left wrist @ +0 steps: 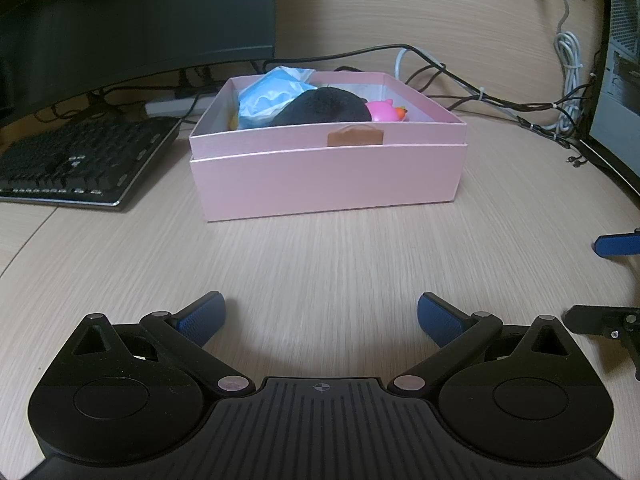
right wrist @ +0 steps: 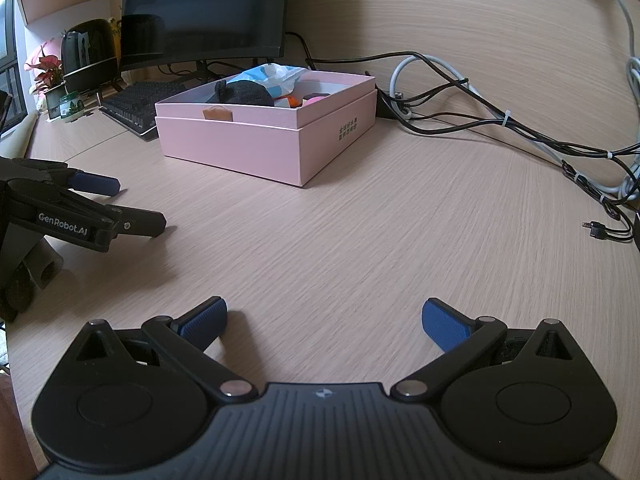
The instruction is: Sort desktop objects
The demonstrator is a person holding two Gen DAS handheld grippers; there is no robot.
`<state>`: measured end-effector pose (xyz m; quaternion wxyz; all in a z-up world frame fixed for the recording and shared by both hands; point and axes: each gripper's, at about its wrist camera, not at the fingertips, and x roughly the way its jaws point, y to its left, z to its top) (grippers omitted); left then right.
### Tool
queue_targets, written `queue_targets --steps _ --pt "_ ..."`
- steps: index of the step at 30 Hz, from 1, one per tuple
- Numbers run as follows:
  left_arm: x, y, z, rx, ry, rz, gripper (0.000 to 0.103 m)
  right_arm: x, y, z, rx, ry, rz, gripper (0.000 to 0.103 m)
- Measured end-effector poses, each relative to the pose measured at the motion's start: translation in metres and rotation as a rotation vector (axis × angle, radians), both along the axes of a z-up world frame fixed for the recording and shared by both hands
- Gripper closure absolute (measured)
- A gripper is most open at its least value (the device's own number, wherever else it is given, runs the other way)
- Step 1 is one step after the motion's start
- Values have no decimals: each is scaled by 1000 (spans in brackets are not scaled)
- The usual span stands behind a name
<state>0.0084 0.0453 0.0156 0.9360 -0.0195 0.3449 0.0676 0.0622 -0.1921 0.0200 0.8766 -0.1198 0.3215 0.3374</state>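
Observation:
A pink box [left wrist: 328, 180] stands open on the wooden desk, straight ahead of my left gripper [left wrist: 321, 320]. It holds a black fuzzy item [left wrist: 324, 109], a blue and white packet [left wrist: 272, 94] and a pink toy [left wrist: 383, 111]. The box also shows in the right wrist view [right wrist: 256, 144], ahead and to the left of my right gripper [right wrist: 325, 324]. Both grippers are open and empty, low over bare desk. The left gripper shows at the left of the right wrist view [right wrist: 116, 204], and the right gripper's fingers [left wrist: 616, 245] show at the right edge of the left wrist view.
A black keyboard [left wrist: 76, 160] lies left of the box under a dark monitor [left wrist: 136, 12]. Tangled cables [right wrist: 520, 120] run along the back right. A black kettle [right wrist: 89, 54] and a red potted plant [right wrist: 46, 76] stand at the far left.

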Motion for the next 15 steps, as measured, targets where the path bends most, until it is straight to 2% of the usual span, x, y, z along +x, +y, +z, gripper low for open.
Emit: queue_targets --steps 15 --pt "4 2 0 -3 -2 -9 0 0 0 0 0 0 0 0"
